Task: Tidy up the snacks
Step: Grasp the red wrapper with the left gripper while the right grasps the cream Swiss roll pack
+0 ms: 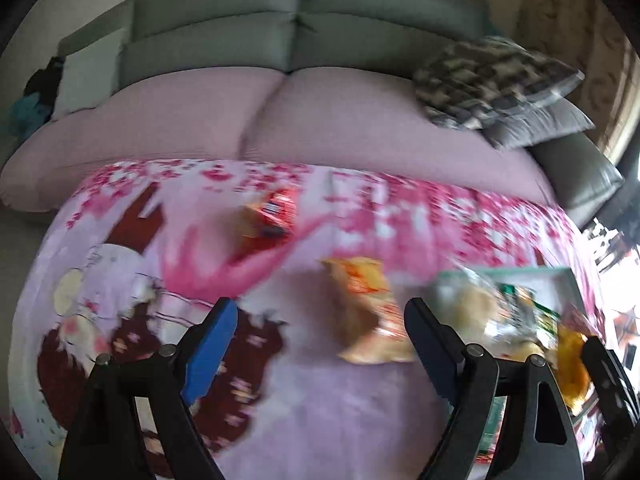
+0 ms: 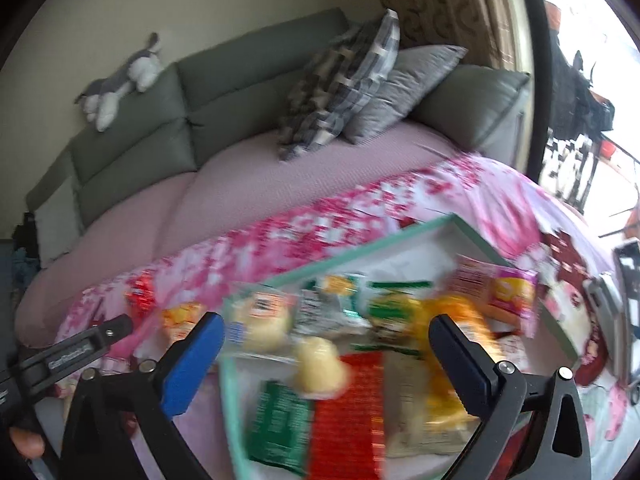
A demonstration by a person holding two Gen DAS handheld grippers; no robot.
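Note:
A mint-rimmed white tray [image 2: 352, 258] holds several snack packets, among them a clear bun pack [image 2: 264, 320], a red packet [image 2: 348, 408] and a pink packet [image 2: 500, 300]. My right gripper [image 2: 328, 348] is open and empty above the tray. My left gripper [image 1: 320, 324] is open and empty over the pink cloth. An orange-yellow snack bag [image 1: 366, 312] lies between its fingers, farther on. A red snack packet [image 1: 268, 220] lies beyond on the cloth. The tray also shows at the right of the left wrist view [image 1: 560, 276].
The table has a pink flowered cloth [image 1: 320, 400]. Behind it stands a sofa with a pink seat cover [image 1: 320, 120], grey cushions [image 2: 360, 92] and a plush toy [image 2: 120, 84]. The left gripper shows at the lower left of the right wrist view [image 2: 80, 352]. The frames are blurred.

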